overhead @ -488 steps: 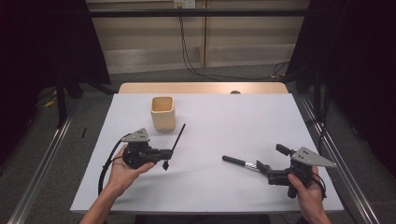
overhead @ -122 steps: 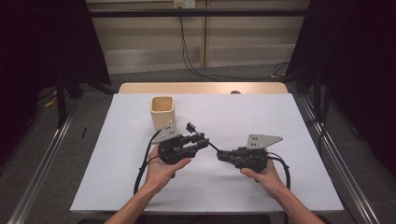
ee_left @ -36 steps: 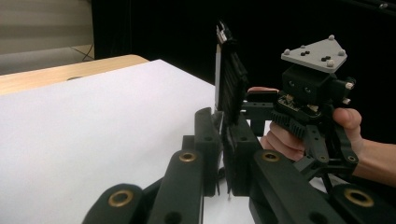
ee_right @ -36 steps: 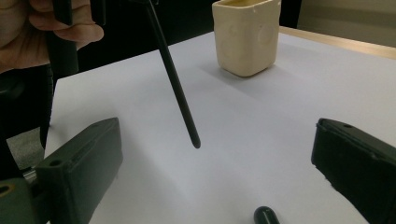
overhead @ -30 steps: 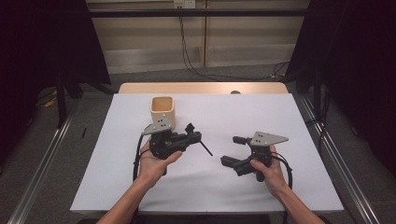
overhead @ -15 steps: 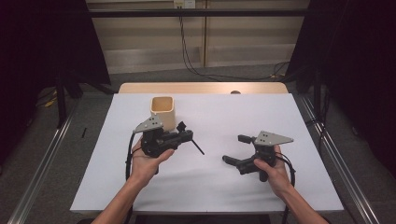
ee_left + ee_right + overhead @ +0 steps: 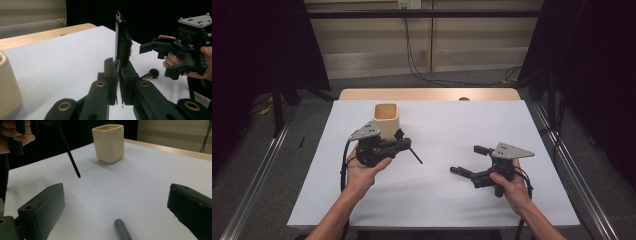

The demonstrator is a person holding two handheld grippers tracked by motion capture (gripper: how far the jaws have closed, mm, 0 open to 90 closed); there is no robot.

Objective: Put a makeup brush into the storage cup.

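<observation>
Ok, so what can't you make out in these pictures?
- Left gripper view: the cup is cut off by the left edge.
- Left gripper view: the lower part of the brush is hidden between the shut jaws of the left gripper.
- Right gripper view: the grey rod runs off the bottom edge, so I cannot identify it.
- High view: the cup's bottom is hidden by its own wall.

no readable text, labels, brands or numbers on anything
</observation>
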